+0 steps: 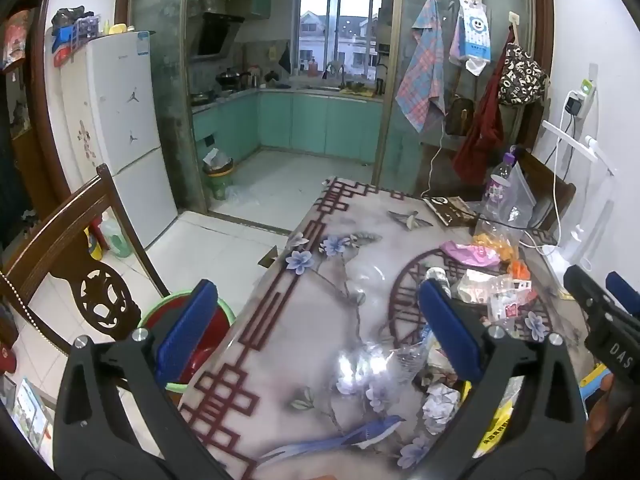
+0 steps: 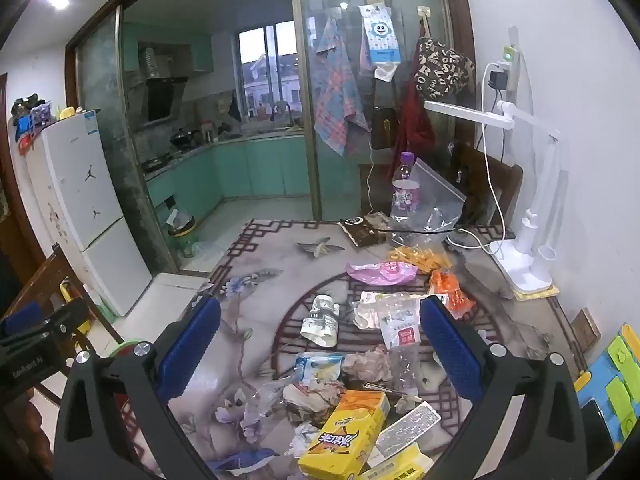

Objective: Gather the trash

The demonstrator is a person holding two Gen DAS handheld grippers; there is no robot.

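Both sets of jaws are standing wide and gripping nothing: the right gripper [image 2: 320,344] is hovering over the heap of trash, a yellow box [image 2: 344,436] just below it and a white pouch [image 2: 322,320] and clear wrappers [image 2: 396,324] between its fingers' line of sight, while the left gripper [image 1: 316,328] is hanging over the bare tablecloth [image 1: 304,320] near the table edge, above a red-lined bin [image 1: 208,332] on the floor. From where I'm standing, the risks are looking plain: thin crinkled film is likely slipping out of a pinch, a sweeping grab is probably nudging neighbours toward the bottle [image 2: 405,188] and the lamp's cable [image 2: 490,168], and light scraps may be missing the bin.
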